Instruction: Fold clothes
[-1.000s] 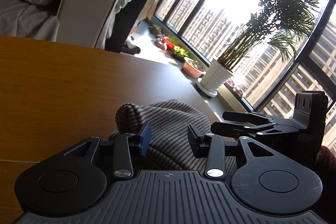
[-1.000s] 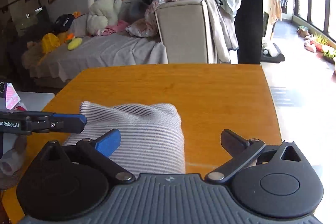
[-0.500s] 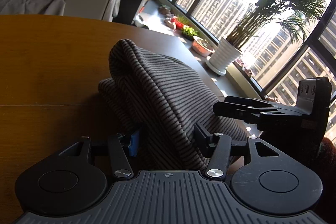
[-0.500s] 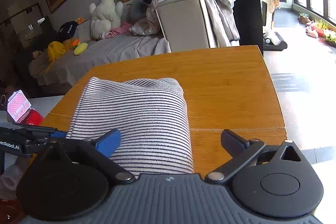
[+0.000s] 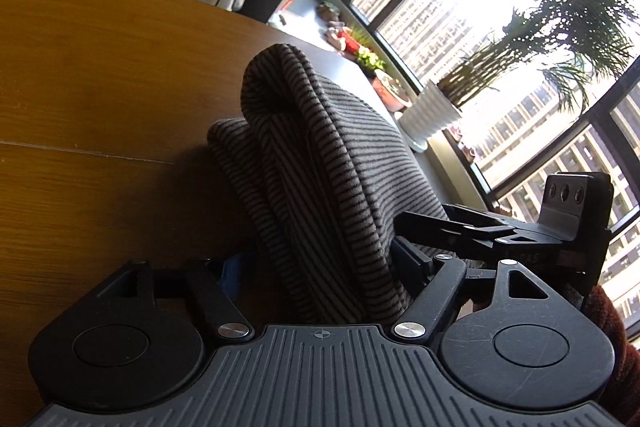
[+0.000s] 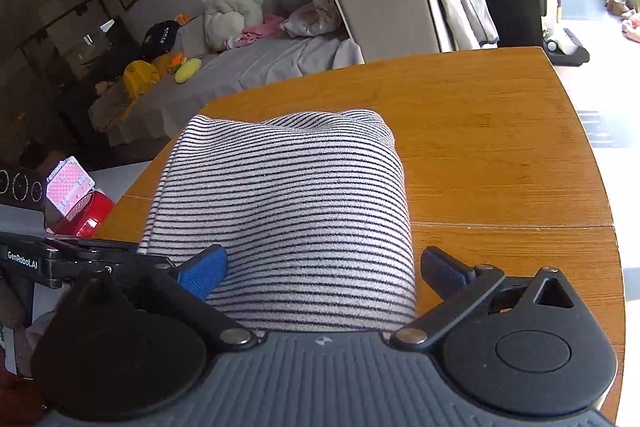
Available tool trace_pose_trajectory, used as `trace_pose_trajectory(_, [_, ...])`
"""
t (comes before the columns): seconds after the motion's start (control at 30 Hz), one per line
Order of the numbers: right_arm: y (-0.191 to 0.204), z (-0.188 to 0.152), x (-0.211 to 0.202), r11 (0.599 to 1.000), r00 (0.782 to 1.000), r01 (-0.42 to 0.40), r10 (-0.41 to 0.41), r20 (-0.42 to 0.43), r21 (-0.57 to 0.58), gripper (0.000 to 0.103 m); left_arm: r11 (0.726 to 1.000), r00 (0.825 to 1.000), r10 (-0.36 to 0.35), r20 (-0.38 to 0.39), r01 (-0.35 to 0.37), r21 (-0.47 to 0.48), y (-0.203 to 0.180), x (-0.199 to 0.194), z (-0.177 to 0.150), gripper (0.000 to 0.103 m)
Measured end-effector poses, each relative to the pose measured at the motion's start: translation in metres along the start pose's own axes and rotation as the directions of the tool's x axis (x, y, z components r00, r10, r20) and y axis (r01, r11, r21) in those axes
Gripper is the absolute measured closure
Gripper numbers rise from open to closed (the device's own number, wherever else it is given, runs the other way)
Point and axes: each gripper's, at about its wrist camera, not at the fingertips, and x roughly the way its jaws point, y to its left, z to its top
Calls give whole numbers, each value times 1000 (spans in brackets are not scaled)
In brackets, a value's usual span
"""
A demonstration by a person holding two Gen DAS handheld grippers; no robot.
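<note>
The striped garment [image 5: 320,163], low on the wooden surface [image 6: 500,131] a second ago, now stands humped between both tools. The left hand-held gripper [image 5: 320,267] clenches its doubled fabric; the right hand-held gripper [image 6: 320,267] straddles it, spread wide. I'd guess a fold is going over.

"GenRobot.AI" on the left claw [image 6: 200,273]; cap lettering seems illegible

striped garment [image 5: 320,155] | near end hidden behind left gripper [image 5: 320,267] body
</note>
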Motion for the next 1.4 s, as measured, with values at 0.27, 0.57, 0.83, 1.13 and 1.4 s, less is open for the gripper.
trace_pose_trajectory(0.27, [13, -4, -6, 998, 998, 55, -55, 16, -23, 1, 999, 998, -32, -50, 31, -35, -10, 12, -8, 23])
trace_pose_trajectory(0.57, [20, -4, -18, 994, 998, 66, -64, 22, -88, 18, 1000, 1000, -17, -15, 17, -15, -2, 5, -10, 36])
trace_pose_trajectory(0.83, [45, 25, 40, 997, 999, 8, -5, 40, -81, 18, 999, 997, 38, 66, -37, -25, 33, -16, 4, 35])
trace_pose_trajectory(1.13, [83, 65, 140, 995, 995, -79, 82, 62, -55, 16, 990, 969, 135, 205, -124, -67, 111, -53, 39, 31])
trace_pose_trajectory(1.4, [89, 79, 163, 995, 993, -72, 78, 89, -64, 13, 989, 956, 141, 257, -127, -70, 124, -52, 50, 32])
